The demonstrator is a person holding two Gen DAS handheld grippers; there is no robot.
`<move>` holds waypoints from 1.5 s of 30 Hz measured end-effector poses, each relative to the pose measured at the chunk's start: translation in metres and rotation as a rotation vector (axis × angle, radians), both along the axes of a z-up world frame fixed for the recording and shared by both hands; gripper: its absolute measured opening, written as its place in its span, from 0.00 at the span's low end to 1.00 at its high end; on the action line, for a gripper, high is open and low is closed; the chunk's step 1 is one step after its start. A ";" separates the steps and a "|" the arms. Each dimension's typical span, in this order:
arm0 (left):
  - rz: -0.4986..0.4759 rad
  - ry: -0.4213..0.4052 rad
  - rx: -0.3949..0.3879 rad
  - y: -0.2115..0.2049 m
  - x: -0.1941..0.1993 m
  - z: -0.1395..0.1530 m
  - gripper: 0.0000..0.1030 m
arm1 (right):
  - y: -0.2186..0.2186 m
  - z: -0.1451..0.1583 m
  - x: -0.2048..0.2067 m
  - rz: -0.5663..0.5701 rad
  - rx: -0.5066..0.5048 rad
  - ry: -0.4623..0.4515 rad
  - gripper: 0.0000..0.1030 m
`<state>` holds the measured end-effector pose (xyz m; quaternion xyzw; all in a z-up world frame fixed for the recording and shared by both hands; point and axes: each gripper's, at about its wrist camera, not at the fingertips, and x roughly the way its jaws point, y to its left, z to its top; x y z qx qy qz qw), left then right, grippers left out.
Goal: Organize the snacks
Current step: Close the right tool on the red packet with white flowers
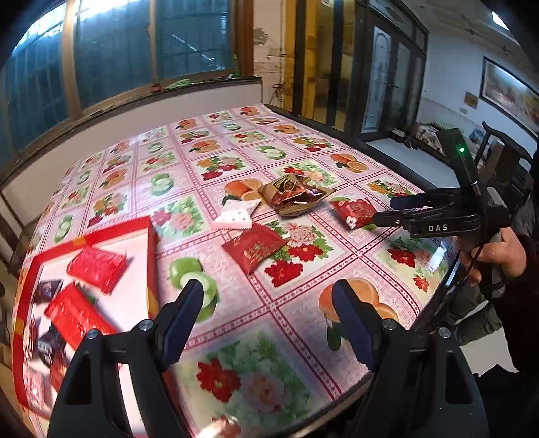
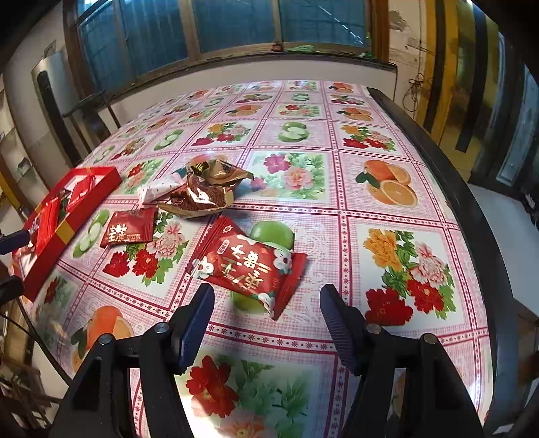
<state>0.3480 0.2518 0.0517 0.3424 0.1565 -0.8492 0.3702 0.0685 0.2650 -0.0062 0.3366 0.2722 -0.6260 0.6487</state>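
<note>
A red snack packet with white flowers (image 2: 249, 266) lies on the table just ahead of my open, empty right gripper (image 2: 266, 310); it also shows in the left wrist view (image 1: 353, 211), by the right gripper's tips (image 1: 382, 210). A smaller red packet (image 2: 129, 227) (image 1: 254, 246), a white packet (image 2: 158, 190) (image 1: 235, 215) and a brown-gold bag (image 2: 205, 192) (image 1: 293, 193) lie mid-table. A red box (image 1: 148, 256) (image 2: 84, 209) at the left holds several red and dark packets. My left gripper (image 1: 269, 303) is open and empty, beside the box.
The table (image 1: 303, 323) has a pink fruit-and-flower cloth and a dark raised edge (image 2: 471, 209) on the right. A wall with windows (image 2: 235, 27) runs along the far side. A person's hand (image 1: 498, 252) holds the right gripper's handle.
</note>
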 end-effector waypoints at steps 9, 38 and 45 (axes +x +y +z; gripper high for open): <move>-0.223 -0.045 0.114 -0.053 -0.049 -0.016 0.76 | 0.011 -0.005 0.012 0.129 -0.009 0.071 0.71; -0.094 -0.145 0.240 -0.085 -0.079 -0.066 0.60 | -0.035 -0.002 0.011 0.492 0.047 0.150 0.71; -0.084 -0.120 0.257 -0.067 -0.076 -0.065 0.60 | -0.055 -0.008 0.025 0.605 0.104 0.214 0.75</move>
